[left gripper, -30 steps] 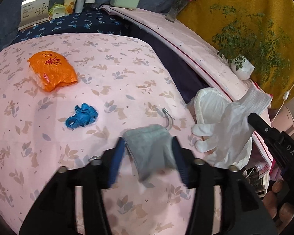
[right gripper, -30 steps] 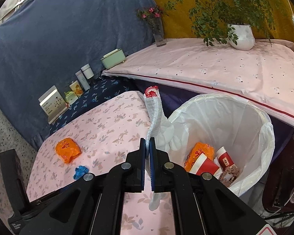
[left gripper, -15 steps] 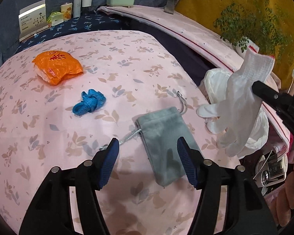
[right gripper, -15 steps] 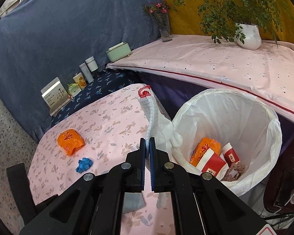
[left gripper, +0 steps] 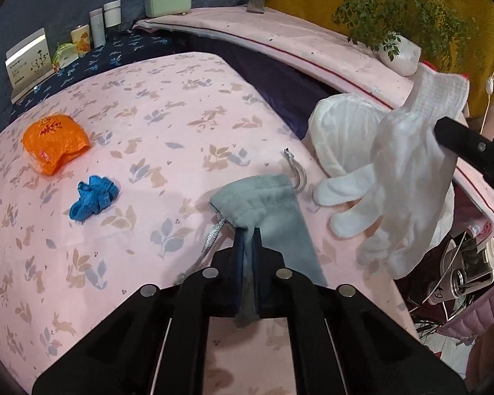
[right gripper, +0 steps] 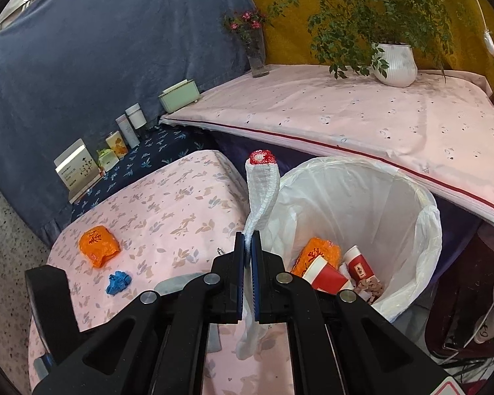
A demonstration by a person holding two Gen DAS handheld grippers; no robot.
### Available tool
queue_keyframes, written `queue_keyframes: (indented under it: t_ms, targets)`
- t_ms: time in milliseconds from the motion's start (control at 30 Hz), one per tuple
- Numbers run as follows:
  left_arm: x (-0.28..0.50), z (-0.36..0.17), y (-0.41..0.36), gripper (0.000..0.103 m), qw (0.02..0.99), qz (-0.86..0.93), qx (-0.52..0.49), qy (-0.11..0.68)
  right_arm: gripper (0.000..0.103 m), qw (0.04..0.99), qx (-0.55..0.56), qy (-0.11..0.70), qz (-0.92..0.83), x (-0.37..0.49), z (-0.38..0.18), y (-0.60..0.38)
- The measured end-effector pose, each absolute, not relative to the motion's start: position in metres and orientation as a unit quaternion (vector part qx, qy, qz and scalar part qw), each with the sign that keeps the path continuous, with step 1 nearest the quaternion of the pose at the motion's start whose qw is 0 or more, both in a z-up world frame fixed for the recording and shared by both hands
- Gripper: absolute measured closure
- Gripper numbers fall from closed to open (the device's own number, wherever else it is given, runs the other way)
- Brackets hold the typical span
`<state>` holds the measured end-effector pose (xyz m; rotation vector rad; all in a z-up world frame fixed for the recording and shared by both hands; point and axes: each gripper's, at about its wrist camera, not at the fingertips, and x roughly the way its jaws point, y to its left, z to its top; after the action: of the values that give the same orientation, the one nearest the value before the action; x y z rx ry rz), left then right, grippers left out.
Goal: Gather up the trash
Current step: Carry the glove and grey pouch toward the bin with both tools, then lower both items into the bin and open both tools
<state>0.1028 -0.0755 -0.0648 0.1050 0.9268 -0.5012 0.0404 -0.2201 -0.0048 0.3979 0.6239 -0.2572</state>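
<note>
- Left wrist view: my left gripper (left gripper: 247, 247) is pinched narrow on the near end of the soft grey drawstring pouch (left gripper: 263, 207), which lies flat on the pink rabbit-print tablecloth (left gripper: 168, 115). Only a thin fold sits between the jaws, so I judge it could slide out as I lift.
- The pouch's silver cord (left gripper: 210, 240) trails loose on the left; it may drag or snag on the cloth.
- Further left, the crumpled orange plastic bag (left gripper: 54, 141) and the small blue crumpled wrapper (left gripper: 94, 197) lie well apart from both tools, not yet collected; a careless sweep could knock them off the edge.
- At right, the white knitted cotton glove (left gripper: 408, 177) hangs limp from my other tool, fingers drooping just beside the pouch. It could brush the pouch as I move.
- Right wrist view: my right gripper (right gripper: 247, 253) is clamped tight on the glove (right gripper: 260, 184), red-trimmed cuff up, the rest dangling below the jaws.
- The white-lined round trash bin (right gripper: 425, 217) stands to the right, already holding an orange bag and red paper cups. The glove hangs over the table's edge by the near-left rim, not clearly over the opening; letting go here risks draping it on the rim or dropping it outside.
- The loose liner edge near the glove could catch it.
</note>
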Motion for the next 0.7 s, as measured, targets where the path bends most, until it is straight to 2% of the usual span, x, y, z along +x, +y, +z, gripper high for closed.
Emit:
queue_keyframes:
  t_ms: [333,600,700]
  targets:
    - [0.109,-0.013,-0.128,0.099,0.869,-0.288,0.042,0.4,0.099,0.928,0.193,0.273,-0.162,0.031,0.017,-0.264]
    - [0.118,-0.006,-0.172,0.099,0.861,-0.317,0.049,0.395,0.099,0.922,0.194,0.276,-0.19,0.033,0.012,-0.293]
    - [0.12,-0.009,-0.179,0.095,0.854,-0.327,0.038,0.402,0.089,0.919,0.193,0.275,-0.204,0.033,0.009,-0.298]
